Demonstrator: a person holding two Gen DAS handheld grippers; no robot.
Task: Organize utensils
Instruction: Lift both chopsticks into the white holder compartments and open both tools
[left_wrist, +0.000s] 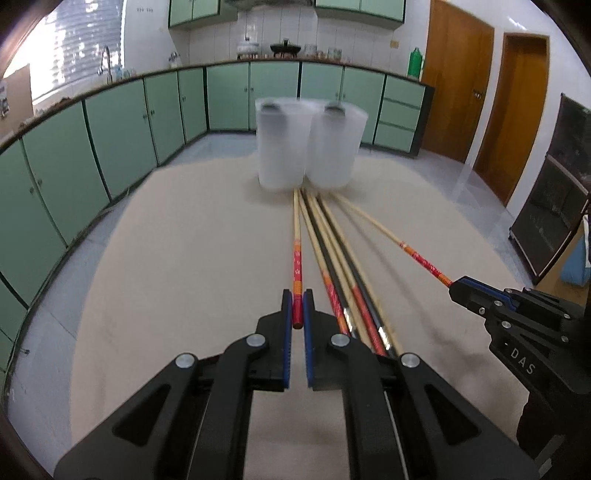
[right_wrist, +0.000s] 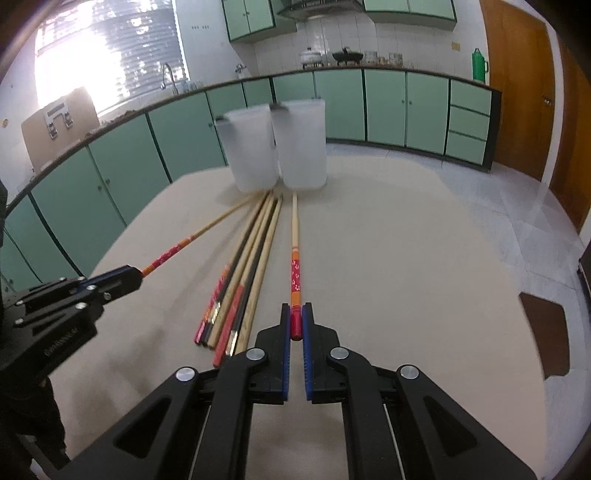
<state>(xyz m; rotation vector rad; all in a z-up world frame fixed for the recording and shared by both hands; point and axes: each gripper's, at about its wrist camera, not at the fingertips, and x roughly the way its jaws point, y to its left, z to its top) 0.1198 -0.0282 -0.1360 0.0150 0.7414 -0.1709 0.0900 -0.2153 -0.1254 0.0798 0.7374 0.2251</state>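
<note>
Two frosted white cups (left_wrist: 306, 147) (right_wrist: 277, 147) stand side by side at the far end of the beige table (left_wrist: 184, 258). Several chopsticks (left_wrist: 340, 266) (right_wrist: 240, 280), wooden, black and red-ended, lie in a loose bundle pointing at the cups. My left gripper (left_wrist: 297, 306) is shut on the red end of a red-patterned chopstick (left_wrist: 296, 251); it also shows in the right wrist view (right_wrist: 138, 275). My right gripper (right_wrist: 295, 321) is shut on the red end of a matching chopstick (right_wrist: 294, 258); it also shows in the left wrist view (left_wrist: 452, 286).
Green kitchen cabinets (left_wrist: 110, 122) curve round behind the table under a counter with pots and a green flask (right_wrist: 479, 64). Wooden doors (left_wrist: 458, 81) are at the right. A dark brown patch (right_wrist: 545, 332) lies at the table's right side.
</note>
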